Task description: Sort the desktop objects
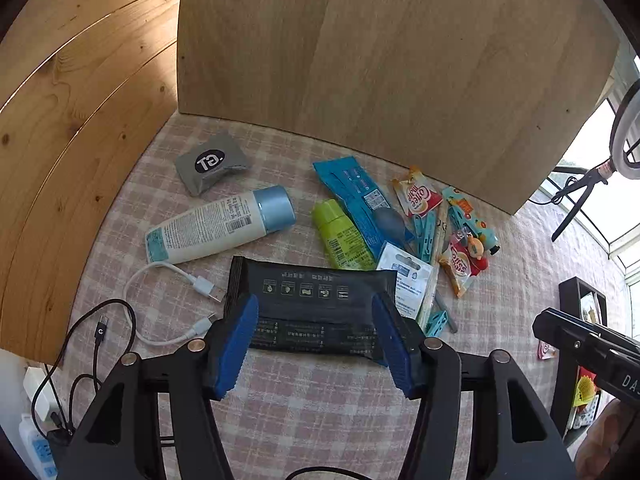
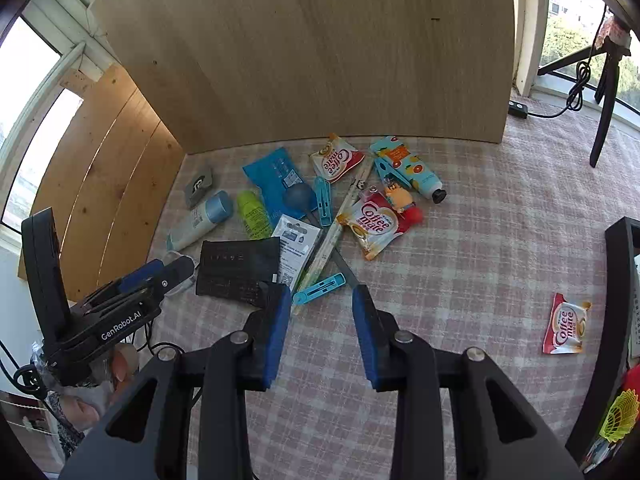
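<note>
A pile of small items lies on the checked cloth. My left gripper [image 1: 316,312] is open, its blue pads either side of a black wipes pack [image 1: 312,300], which lies flat. Behind it lie a white tube with a blue cap [image 1: 218,224], a grey pouch [image 1: 212,162], a green bottle [image 1: 342,236], a blue packet [image 1: 352,192] and Coffee mate sachets [image 1: 416,194]. My right gripper [image 2: 322,302] is open and empty above bare cloth, just in front of a blue clip [image 2: 320,288]. The black pack [image 2: 238,266] lies to its left.
A wooden board [image 1: 380,60] stands behind the pile, with pine planks [image 1: 72,140] on the left. A white USB cable [image 1: 168,304] and a black cable [image 1: 96,336] lie at left. One sachet [image 2: 566,324] lies alone at right near a black shelf [image 2: 616,300].
</note>
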The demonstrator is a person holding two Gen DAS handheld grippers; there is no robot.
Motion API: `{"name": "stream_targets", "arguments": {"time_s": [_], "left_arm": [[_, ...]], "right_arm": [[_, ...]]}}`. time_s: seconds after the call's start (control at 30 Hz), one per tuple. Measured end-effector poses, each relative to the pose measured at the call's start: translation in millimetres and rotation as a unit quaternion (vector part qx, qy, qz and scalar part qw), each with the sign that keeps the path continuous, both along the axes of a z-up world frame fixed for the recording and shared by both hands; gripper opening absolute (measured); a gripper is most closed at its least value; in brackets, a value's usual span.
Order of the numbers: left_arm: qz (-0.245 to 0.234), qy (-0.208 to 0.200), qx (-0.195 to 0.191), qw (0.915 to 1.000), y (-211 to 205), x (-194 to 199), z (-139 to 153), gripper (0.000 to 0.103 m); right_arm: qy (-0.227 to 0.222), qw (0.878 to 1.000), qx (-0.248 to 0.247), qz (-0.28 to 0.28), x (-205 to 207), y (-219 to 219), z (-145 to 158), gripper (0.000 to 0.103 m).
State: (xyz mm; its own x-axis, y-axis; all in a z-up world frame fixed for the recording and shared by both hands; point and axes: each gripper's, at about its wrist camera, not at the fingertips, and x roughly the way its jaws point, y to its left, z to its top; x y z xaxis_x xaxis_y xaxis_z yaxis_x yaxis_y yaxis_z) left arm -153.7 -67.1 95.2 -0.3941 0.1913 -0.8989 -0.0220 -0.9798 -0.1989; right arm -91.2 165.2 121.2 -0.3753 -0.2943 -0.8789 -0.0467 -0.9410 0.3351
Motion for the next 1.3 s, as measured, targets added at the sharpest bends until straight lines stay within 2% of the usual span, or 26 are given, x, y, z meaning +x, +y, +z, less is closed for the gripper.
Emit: {"name": "stream_targets", "arguments": {"time_s": [0.17, 0.27, 0.5, 0.77, 0.9, 1.03, 1.1, 1.2, 1.3], "left_arm": [[0.015, -0.022, 0.019, 0.9995, -18, -26, -25, 0.039], [0.008, -0.027, 0.017, 0.9995, -18, -35, -37, 0.037], [0.005, -0.025, 0.022, 0.9994, -17, -53, -53, 0.029], [0.008, -0.03, 0.02, 0.9993, -16, -67, -71, 0.023], [0.003, -0.031, 0.016, 0.9994, -15, -64, -78, 0.021], [-0.01, -0.037, 0.027, 0.9989, -11, -51, -78, 0.021], [-0.01, -0.039, 0.029, 0.9988, -9, -38, -77, 0.021], [-0.017, -0.05, 0.053, 0.9972, -4, -14, -78, 0.021], [-0.042, -0.042, 0.036, 0.9976, 15, 17, -75, 0.02]], "right_arm": [[-0.029, 0.999, -0.001, 0.035, -39, -49, -24, 0.022], [-0.043, 0.998, -0.005, 0.045, -69, -66, -37, 0.022], [-0.045, 0.996, 0.012, 0.08, -132, -104, -54, 0.022], [-0.056, 0.992, 0.024, 0.108, -178, -130, -84, 0.019], [-0.073, 0.989, 0.024, 0.128, -178, -135, -99, 0.009], [-0.082, 0.986, 0.014, 0.147, -160, -131, -102, 0.008], [-0.087, 0.984, 0.014, 0.154, -145, -126, -103, 0.008], [-0.09, 0.98, 0.024, 0.178, -114, -118, -105, 0.008], [-0.097, 0.977, 0.045, 0.186, -81, -101, -112, 0.008]]}}
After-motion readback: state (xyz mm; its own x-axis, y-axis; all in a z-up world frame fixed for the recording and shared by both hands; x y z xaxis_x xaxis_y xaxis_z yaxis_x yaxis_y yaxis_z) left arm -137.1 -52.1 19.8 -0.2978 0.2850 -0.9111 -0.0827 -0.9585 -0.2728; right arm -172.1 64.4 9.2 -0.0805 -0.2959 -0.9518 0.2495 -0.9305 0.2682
